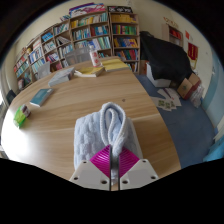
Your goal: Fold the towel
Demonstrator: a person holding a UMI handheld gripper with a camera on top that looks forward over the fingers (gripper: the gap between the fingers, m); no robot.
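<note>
A pale blue-white towel [100, 128] lies bunched on the wooden table [60, 115], just ahead of my fingers. A fold of it rises into a ridge that runs down between the magenta pads [104, 157]. My gripper [114, 166] is shut on that fold of towel, the two pads pressed together with cloth pinched at their tips. The rest of the towel spreads out to the left and beyond the fingers on the tabletop.
A blue book [41, 97] and a green object [20, 118] lie at the table's left. A yellow book [92, 70] and a bottle [95, 56] stand at the far side. Bookshelves [85, 35] line the back wall. A dark chair [165, 55] and papers [168, 98] are to the right.
</note>
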